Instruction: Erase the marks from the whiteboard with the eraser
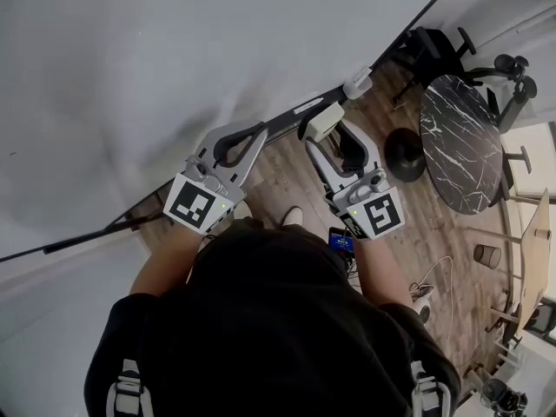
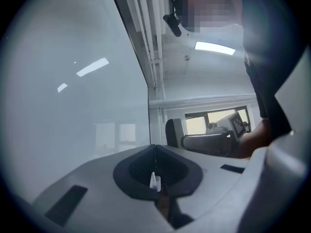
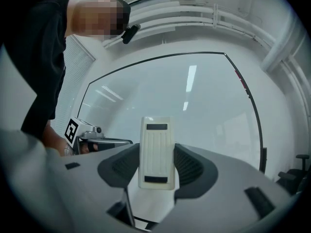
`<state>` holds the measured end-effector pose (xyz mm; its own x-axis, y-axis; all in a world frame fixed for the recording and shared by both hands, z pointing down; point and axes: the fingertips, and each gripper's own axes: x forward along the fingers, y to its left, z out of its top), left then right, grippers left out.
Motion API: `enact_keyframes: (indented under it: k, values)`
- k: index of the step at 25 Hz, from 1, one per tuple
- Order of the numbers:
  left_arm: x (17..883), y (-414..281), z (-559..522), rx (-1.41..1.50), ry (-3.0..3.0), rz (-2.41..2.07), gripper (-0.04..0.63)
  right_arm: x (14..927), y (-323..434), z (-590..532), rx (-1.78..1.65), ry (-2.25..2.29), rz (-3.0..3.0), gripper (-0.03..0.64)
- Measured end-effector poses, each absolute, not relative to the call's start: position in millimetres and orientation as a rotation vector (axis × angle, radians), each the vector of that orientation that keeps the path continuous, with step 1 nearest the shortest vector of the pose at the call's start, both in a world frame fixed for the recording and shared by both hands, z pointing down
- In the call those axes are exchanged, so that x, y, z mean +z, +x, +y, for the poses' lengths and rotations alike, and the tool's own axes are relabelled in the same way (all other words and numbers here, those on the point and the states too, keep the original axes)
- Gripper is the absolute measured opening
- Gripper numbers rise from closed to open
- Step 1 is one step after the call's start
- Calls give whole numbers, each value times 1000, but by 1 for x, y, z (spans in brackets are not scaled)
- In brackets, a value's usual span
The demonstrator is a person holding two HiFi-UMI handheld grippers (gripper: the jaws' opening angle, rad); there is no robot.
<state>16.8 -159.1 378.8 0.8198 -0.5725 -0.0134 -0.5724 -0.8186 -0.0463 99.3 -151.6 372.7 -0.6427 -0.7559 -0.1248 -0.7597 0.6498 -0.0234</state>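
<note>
The whiteboard point(image 1: 156, 59) fills the upper left of the head view, and its surface looks almost bare, with only faint specks. My right gripper point(image 1: 326, 133) is shut on a white ribbed eraser point(image 1: 323, 122), held just off the board's lower edge. In the right gripper view the eraser point(image 3: 156, 152) stands upright between the jaws of the right gripper point(image 3: 156, 161), with the whiteboard point(image 3: 194, 96) behind it. My left gripper point(image 1: 254, 135) is beside it, its jaws closed together with nothing in them. Seen from the left gripper view, the left gripper point(image 2: 154, 152) points along the whiteboard point(image 2: 73, 81).
A white object point(image 1: 358, 83) rests on the board's lower rail point(image 1: 287, 115). On the wooden floor to the right stand a round marble table point(image 1: 460, 142), a black chair point(image 1: 434, 46) and a dark round base point(image 1: 405, 155). A phone point(image 1: 340, 240) shows by the right wrist.
</note>
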Motion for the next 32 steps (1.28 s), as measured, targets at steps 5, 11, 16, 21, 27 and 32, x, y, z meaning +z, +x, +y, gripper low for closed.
enact_keyframes:
  k: [5,11,16,21,27,32]
  values:
    - [384,22,-156,-17,-2966,912,5,382,99,-147,70,-1307,2778,217]
    - [390,27,-155,-31,-2987,895,5,387,101,-147,71,-1330,2786,218]
    - [400,28,-153,-50,-3013,889,5,395,104,-148,60,-1353,2788,218]
    - [402,30,-154,-46,-3010,896,5,402,105,-150,54,-1368,2800,218]
    - [406,35,-154,-65,-3021,896,5,403,107,-154,40,-1371,2796,218]
    - [405,34,-158,-61,-3028,892,5,404,106,-157,40,-1375,2799,218]
